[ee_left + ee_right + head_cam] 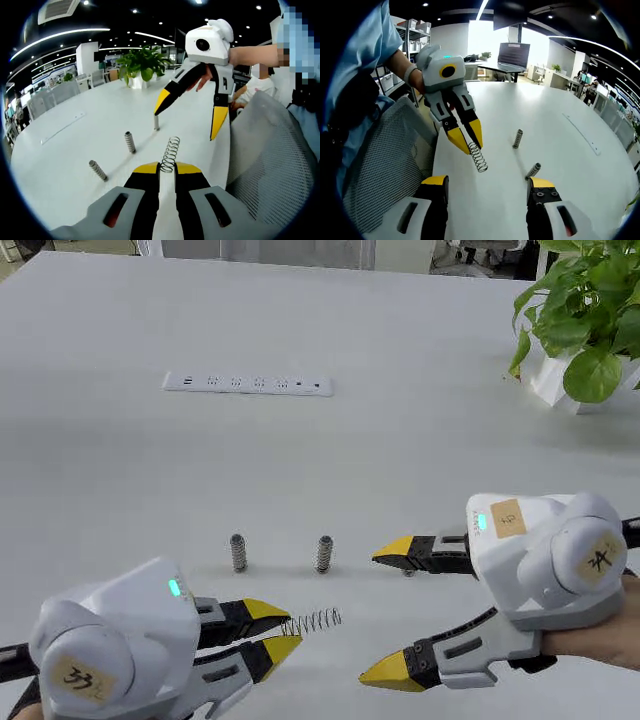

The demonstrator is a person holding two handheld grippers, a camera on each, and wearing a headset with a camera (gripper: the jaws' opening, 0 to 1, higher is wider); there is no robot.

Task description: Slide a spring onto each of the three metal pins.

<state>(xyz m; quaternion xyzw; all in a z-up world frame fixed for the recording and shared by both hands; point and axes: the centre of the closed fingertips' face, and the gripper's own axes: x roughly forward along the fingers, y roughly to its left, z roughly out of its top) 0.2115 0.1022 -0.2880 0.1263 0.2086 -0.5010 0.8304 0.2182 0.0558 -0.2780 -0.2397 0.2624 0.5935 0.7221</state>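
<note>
Left tool (290,628), lower left: pinched narrow on one end of the loose spring (312,620), coil sticking out toward frame centre. Right tool (372,616): gaping wide, holding nothing. Left pin (238,552) and middle pin (324,553) carry springs. Third pin (156,122) is bare on the tabletop (400,440), by the right tool's upper jaw. I'd call it two-thirds done.

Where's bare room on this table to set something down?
Free: the table between the power strip and the two sprung pins, and left of them. Crowded: the front, around the left gripper, its spring, the right gripper and the bare pin.
</note>
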